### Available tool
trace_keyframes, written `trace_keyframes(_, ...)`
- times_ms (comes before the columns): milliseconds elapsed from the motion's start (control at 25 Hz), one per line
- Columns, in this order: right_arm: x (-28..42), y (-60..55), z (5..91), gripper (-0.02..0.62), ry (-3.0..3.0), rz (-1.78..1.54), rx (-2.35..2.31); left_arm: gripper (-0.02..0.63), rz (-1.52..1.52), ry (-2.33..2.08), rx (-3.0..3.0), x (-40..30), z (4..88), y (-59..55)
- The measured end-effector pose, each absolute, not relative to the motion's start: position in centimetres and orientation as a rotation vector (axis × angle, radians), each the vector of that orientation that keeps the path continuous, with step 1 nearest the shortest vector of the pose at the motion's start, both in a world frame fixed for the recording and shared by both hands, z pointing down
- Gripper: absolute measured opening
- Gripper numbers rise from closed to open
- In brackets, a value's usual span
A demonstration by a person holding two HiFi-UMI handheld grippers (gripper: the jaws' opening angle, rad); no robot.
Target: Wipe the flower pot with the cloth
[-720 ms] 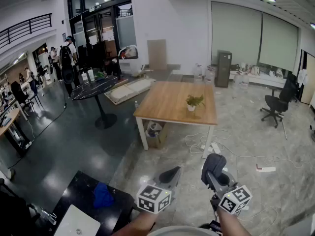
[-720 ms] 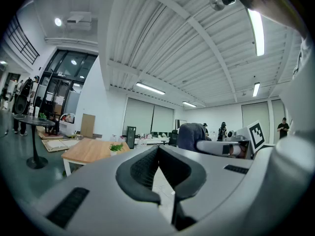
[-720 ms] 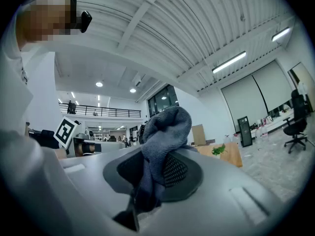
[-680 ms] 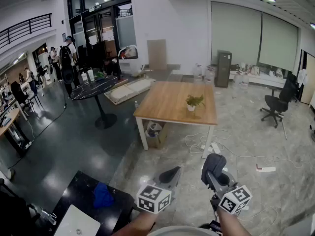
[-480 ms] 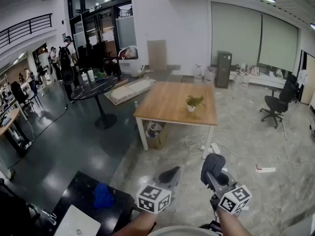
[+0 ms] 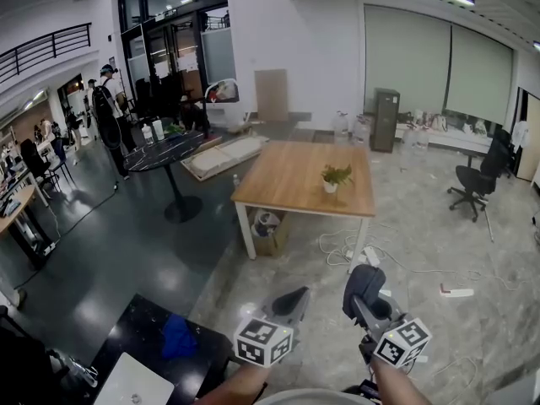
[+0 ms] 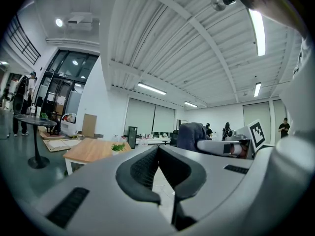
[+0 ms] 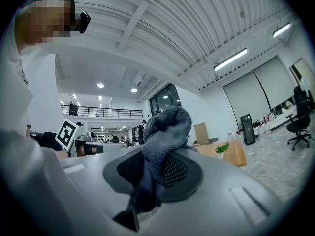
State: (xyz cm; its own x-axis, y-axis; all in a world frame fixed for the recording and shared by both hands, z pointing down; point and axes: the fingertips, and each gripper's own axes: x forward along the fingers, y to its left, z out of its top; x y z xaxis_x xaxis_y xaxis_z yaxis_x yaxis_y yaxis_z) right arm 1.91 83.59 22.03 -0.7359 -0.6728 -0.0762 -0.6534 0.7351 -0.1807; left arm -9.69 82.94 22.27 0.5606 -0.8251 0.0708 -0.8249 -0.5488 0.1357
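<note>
One cloth (image 8: 165, 127), one flower pot (image 6: 330, 186)

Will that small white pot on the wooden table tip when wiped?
Probably light: the small white pot with the green plant looks tiny on the wooden table, so it may slide. Its leaves spread wider than the pot, so it could tip.

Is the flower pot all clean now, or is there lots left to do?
Done: the grey cloth is picked up, clamped in the right gripper. In hand: nothing is being wiped; the left gripper is shut and empty. Left: the flower pot sits on the wooden table across the room, far from both grippers, so all the wiping.
</note>
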Motion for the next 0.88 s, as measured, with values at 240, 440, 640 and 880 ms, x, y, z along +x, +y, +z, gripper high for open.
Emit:
trace_keyframes(240,1.7,83.2,22.7,0.067,2.796,-0.212,-1.086,0.008,-0.002,-1.395,2.636,-9.9,23.1,82.6)
trace_keyframes(440,1.2,81.9,22.9,0.067,2.806,-0.198,-1.077,0.008,-0.009,-1.411,2.633,-10.4,23.3,81.4)
trace_keyframes(640,1.2,81.4,22.8,0.067,2.801,-0.198,-1.086,0.008,-0.008,-1.397,2.628,-10.3,23.5,80.5)
trace_keyframes(880,1.2,80.6,23.2,0.067,2.798,-0.19,-1.096,0.008,-0.01,-1.387,2.636,-10.1,24.0,79.5)
